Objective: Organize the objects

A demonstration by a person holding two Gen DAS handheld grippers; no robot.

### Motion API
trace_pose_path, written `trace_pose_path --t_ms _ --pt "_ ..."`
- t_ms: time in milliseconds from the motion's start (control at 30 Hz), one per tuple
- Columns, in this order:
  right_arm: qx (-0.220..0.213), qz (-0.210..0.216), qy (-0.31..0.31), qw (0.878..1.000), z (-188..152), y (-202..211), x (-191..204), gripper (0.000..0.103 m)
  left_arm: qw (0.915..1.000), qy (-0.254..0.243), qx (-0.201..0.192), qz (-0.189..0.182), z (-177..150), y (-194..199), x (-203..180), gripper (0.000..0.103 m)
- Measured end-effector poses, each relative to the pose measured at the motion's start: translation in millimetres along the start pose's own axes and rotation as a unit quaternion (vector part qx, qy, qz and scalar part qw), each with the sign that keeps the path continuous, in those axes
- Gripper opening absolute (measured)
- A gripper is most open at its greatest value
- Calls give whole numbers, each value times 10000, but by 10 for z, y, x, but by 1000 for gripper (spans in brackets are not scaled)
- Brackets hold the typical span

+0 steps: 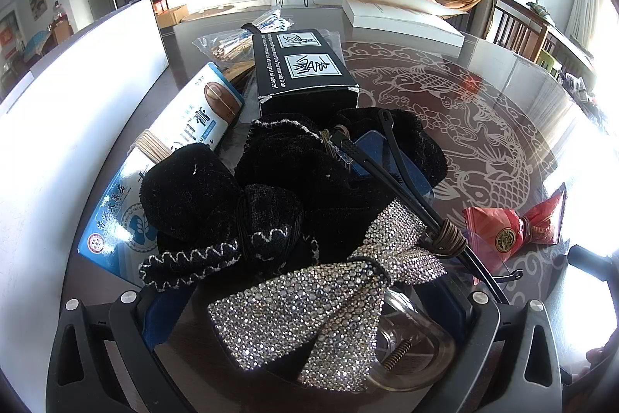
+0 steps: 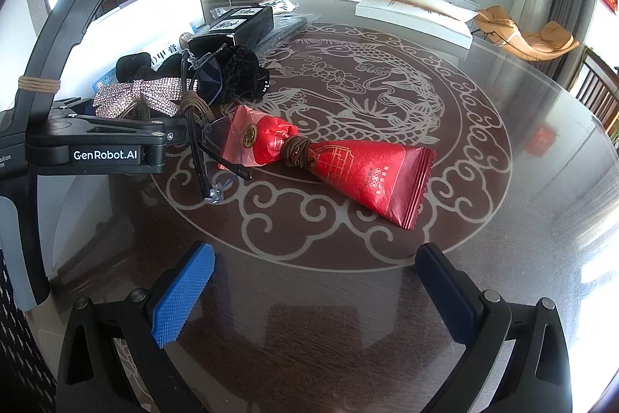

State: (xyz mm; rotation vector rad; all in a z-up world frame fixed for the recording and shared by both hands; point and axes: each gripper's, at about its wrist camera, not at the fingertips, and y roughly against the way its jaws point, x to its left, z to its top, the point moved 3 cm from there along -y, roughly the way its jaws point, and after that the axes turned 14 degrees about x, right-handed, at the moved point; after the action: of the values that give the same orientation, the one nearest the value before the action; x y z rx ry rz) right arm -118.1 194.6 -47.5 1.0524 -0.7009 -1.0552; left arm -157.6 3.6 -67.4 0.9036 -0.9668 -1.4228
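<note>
A rhinestone bow hair clip lies between the wide-apart fingers of my left gripper; whether they touch it I cannot tell. Black velvet scrunchies and glasses bound with a brown hair tie lie just beyond. My right gripper is open and empty above the glass table. A red snack packet, cinched by a brown hair tie, lies ahead of it. The bow, glasses and left gripper show at the left.
A black box, a blue-white medicine box, plastic bags and a white board stand behind the pile. A white open box sits at the table's far side. Chairs stand at the right edge.
</note>
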Motion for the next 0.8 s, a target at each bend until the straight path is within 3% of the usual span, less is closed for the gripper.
trace_pose_path --t_ms 800 --pt "-2 1 2 10000 -4 3 0 103 10000 63 -1 26 -3 -1 -2 103"
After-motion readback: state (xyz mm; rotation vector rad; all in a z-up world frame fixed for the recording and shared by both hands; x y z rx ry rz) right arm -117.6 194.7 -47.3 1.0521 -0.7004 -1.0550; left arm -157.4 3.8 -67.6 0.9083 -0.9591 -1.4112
